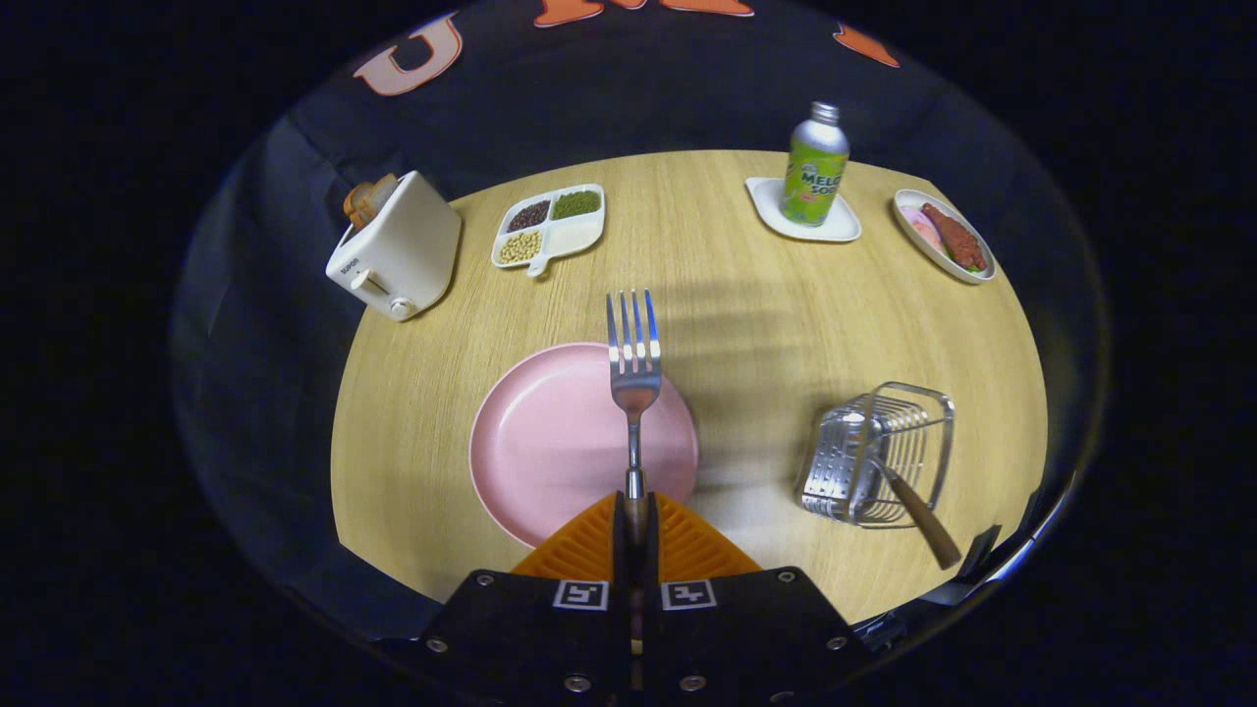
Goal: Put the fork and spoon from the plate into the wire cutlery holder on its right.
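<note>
Tongs (636, 520) clamped together on the handle of the fork (634, 378), tines pointing ahead above the pink plate (550, 452) at the near edge of the round, pale wood-grain counter (746, 304). Wire cutlery holder (877, 454) stands right of the plate, a wooden-handled utensil (923, 520) leaning out of it. Far edge: toaster (398, 250), divided dish (550, 228), bottle (815, 167), dark cloth wall behind.

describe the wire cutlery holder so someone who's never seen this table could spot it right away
On the round wooden table, look right of the pink plate, beyond the gripper that is shut on the fork. The wire cutlery holder is the shiny metal basket there, the only see-through thing, with a wooden handle sticking out.
</note>
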Tool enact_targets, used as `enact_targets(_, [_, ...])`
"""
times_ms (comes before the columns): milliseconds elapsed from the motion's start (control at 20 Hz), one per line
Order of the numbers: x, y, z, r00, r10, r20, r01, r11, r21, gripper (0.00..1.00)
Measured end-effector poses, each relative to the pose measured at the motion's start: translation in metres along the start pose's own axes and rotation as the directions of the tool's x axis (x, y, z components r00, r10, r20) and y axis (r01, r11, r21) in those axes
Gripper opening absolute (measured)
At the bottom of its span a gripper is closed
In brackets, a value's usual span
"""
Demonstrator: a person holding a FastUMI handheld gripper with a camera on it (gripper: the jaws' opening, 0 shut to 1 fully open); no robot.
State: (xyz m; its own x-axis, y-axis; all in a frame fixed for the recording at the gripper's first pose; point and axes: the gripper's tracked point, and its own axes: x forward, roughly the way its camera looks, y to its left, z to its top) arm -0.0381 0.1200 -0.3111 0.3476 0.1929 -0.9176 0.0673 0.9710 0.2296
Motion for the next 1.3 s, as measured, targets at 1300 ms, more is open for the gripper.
enact_targets(1300, [-0.027,-0.112,-0.054,0.847,0.128,-0.516,-0.007,0.973,0.23,0.06])
